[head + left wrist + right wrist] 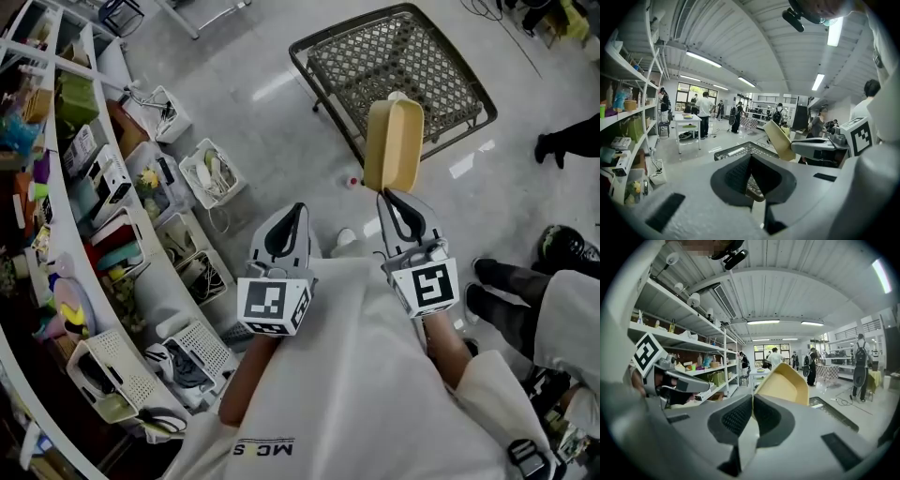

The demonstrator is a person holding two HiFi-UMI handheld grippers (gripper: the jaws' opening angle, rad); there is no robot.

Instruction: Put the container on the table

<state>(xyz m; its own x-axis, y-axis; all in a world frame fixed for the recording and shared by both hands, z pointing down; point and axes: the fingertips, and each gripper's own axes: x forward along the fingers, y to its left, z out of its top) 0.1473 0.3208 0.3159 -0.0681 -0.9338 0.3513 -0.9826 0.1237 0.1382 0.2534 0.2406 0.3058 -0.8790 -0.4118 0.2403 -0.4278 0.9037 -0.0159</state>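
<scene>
We see the pale yellow rectangular plastic container (394,142) up in the air on its edge, its inside bare, with the right gripper (386,192) pinching its rim between its fingers. The left gripper (298,208) has its fingers pressed together on nothing. Beyond the container stands a dark metal mesh table (412,56), and white baskets (214,173) with cables sit on the floor at the left.

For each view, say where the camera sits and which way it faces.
Head view: on the person's head, facing steeply down at the left gripper, right gripper and forearms.
Left gripper view: rides that gripper, facing along its closed jaws toward the mesh table.
Right gripper view: rides that gripper, facing along jaws clamping the container.
Shared: all three show the container.
</scene>
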